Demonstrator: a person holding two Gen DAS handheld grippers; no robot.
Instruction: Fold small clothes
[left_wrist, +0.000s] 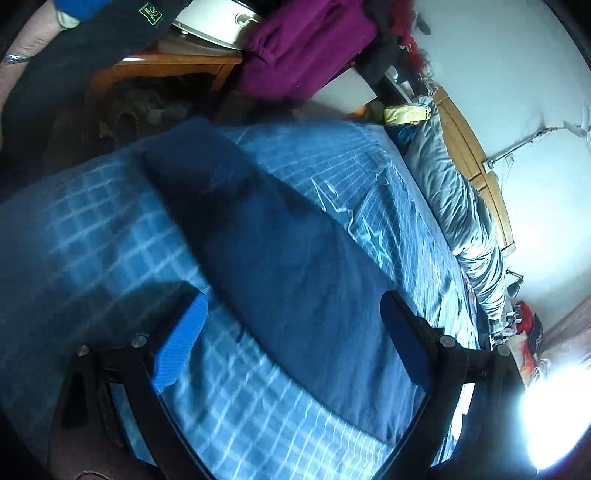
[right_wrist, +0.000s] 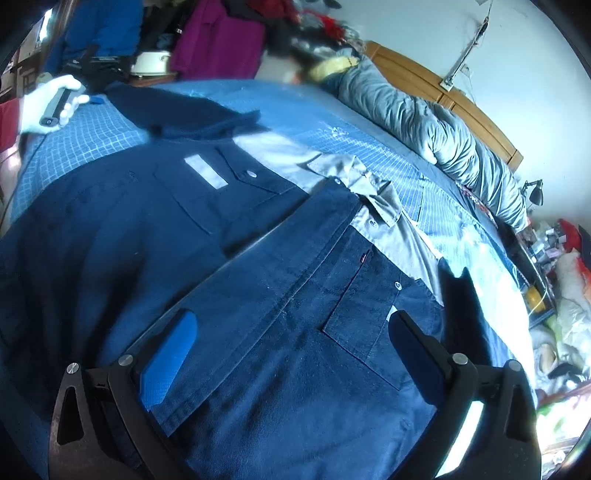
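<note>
At the far left of the right wrist view, a gloved hand (right_wrist: 55, 101) carries the left claw (left_wrist: 293, 334) over the corner of the bed (right_wrist: 92, 125). Seen from its own camera, that claw stands wide with nothing between its blue pads; below it a dark sleeve (left_wrist: 280, 258) lies stretched across the checked bedcover.

Moving right, the navy shirt (right_wrist: 147, 240) lies spread face up on the bed, front partly lapped over, chest pocket and grey lining showing near the collar (right_wrist: 362, 177). The right claw (right_wrist: 291, 347) hangs over the shirt front, also wide and holding nothing; whether its tips touch the cloth cannot be told. Further right a rumpled grey quilt (right_wrist: 443, 133) lies along the wooden headboard (right_wrist: 424, 70).

The step in hand looks like the sleeve fold: the body is laid out, the left sleeve still sticks out to the side. Next, the left claw would need to come down on the sleeve near its end, pinch it, and bring it across the shirt body, while the right claw steadies the front.
</note>
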